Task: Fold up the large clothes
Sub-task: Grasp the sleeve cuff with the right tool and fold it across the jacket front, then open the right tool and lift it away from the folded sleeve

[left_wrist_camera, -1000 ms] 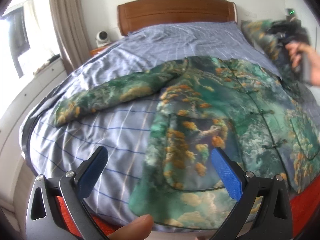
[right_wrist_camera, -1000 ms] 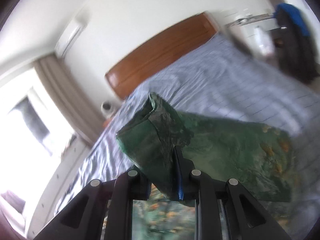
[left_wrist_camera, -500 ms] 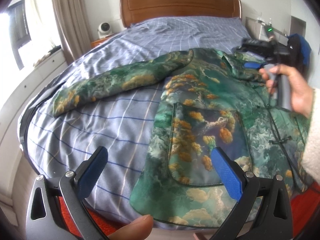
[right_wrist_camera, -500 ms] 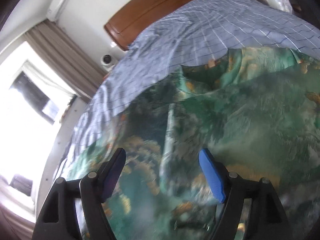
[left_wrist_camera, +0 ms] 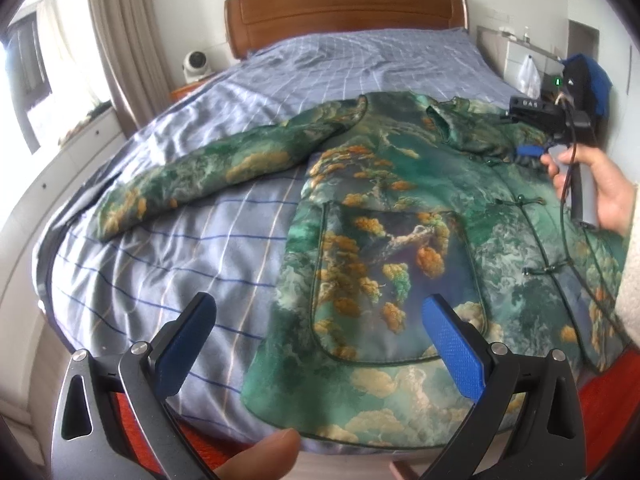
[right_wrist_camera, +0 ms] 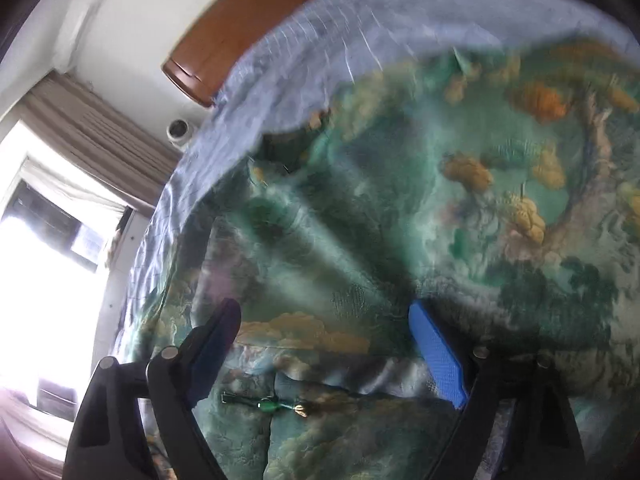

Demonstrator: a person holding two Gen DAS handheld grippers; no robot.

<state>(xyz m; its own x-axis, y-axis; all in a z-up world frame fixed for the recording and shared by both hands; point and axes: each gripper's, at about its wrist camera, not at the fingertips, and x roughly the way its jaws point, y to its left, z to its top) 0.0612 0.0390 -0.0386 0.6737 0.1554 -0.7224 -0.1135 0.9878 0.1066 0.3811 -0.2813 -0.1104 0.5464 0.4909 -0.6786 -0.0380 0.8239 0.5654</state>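
While the green jacket with orange-gold tree print and knot buttons (left_wrist_camera: 400, 216) lies flat and face up on the blue-grey checked bed sheet (left_wrist_camera: 168, 264), its hem runs along the near edge of the bed, at 6 o'clock in the left wrist view. One sleeve (left_wrist_camera: 224, 168) stretches toward 10 o'clock and ends before the side edge of the bed, so bare sheet stays open below it and also beyond the collar up to the brown wooden headboard (left_wrist_camera: 344, 12) at 12 o'clock.

The left gripper (left_wrist_camera: 316, 340) hangs over the near hem, pointing slantwise down, with its blue pads wide apart and no cloth between them. A fingertip shows under it at 6 o'clock.

At 3 o'clock the right hand (left_wrist_camera: 596, 188) holds the right gripper (right_wrist_camera: 324, 344) low over the chest of the jacket, near the collar. Its jaws have just been opening and stand wide; the cloth lies under them, not pinched. A green knot button (right_wrist_camera: 268, 403) shows just below the pads.
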